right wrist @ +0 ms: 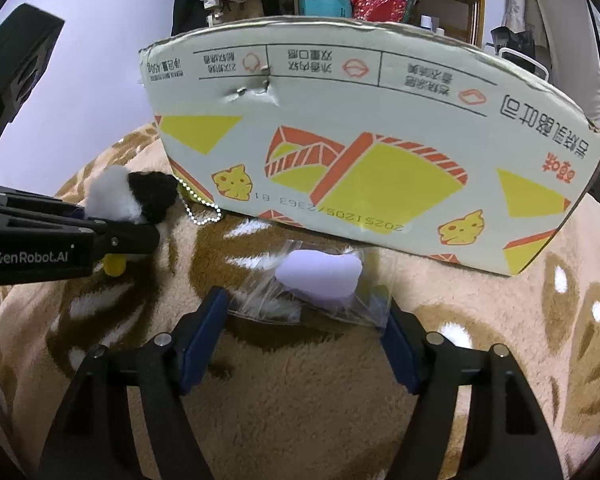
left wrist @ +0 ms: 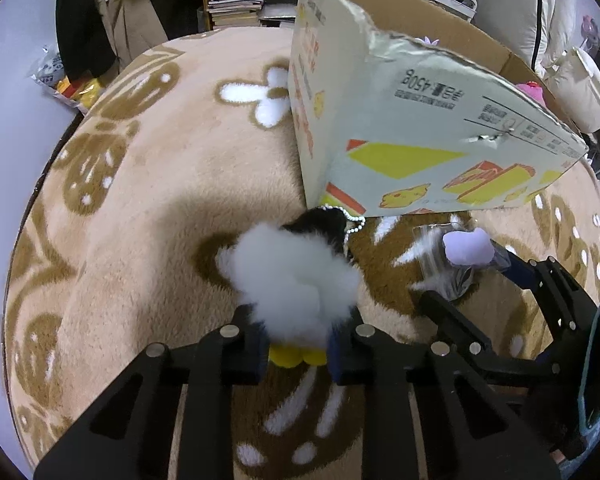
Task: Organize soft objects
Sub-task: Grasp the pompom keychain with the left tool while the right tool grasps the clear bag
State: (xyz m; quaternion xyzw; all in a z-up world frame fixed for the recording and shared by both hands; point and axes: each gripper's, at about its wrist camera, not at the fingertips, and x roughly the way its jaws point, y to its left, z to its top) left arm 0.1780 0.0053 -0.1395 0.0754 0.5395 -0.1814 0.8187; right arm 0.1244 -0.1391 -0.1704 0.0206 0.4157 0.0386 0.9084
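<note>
My left gripper (left wrist: 298,342) is shut on a fluffy penguin plush (left wrist: 296,276), white body, black head, yellow feet, bead chain, held just above the blanket near the cardboard box (left wrist: 400,120). It also shows in the right wrist view (right wrist: 134,196). My right gripper (right wrist: 306,332) is open, its blue pads on either side of a clear plastic bag (right wrist: 320,292) holding a pale lavender soft toy (right wrist: 320,276); that toy also shows in the left wrist view (left wrist: 468,246). Whether the pads touch the bag is unclear.
A beige plush blanket (left wrist: 160,200) with brown and white patterns covers the surface. The open cardboard box (right wrist: 360,140) stands just beyond both toys, with pink items inside. Shelves with books and bags (left wrist: 236,4) stand behind.
</note>
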